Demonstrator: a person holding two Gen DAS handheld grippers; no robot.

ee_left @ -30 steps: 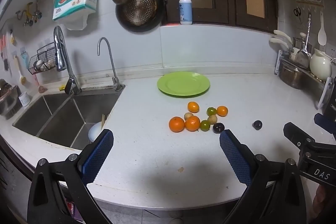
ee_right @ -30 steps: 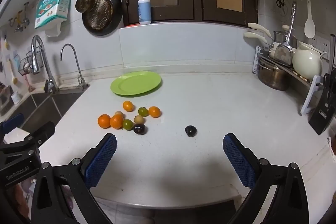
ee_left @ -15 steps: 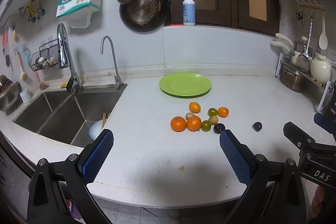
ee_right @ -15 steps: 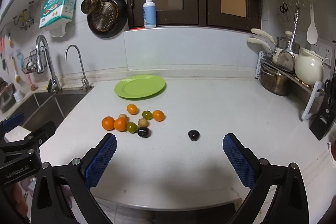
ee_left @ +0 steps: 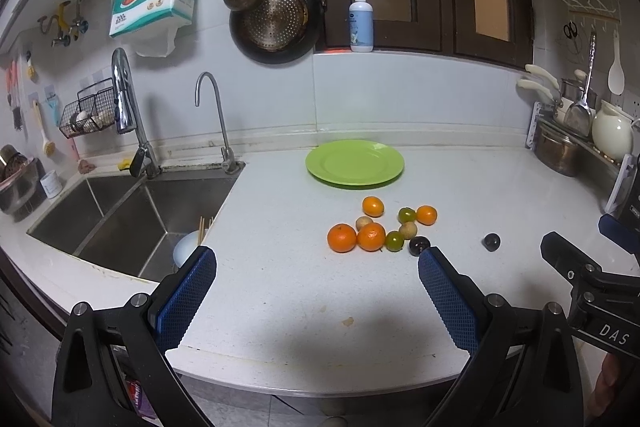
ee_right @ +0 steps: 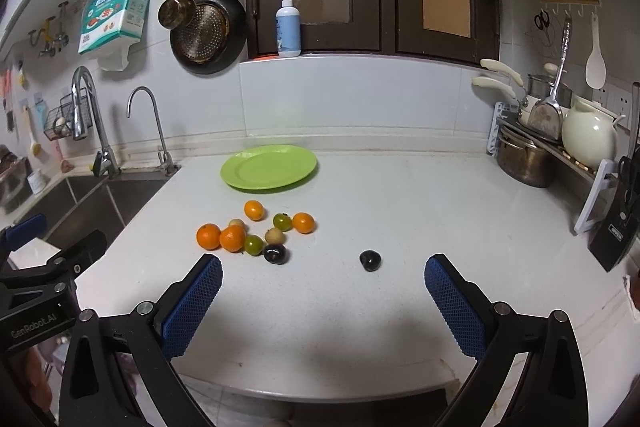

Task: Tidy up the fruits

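Observation:
A green plate lies bare at the back of the white counter. In front of it sits a cluster of small fruits: orange mandarins, green ones, tan ones and a dark plum. Another dark plum rests alone to the right. My left gripper is open, low over the counter's front edge, nothing between its blue pads. My right gripper is open too, with the lone plum just beyond its fingers.
A steel double sink with two taps lies to the left, a white bowl and chopsticks inside. A rack with a pot and a white jug lines the right wall, a knife block in front. Pans hang on the back wall.
Both views have tilted up slightly, so the fruits and plate sit a little lower in frame. Nothing on the counter has moved, and both grippers stay open.

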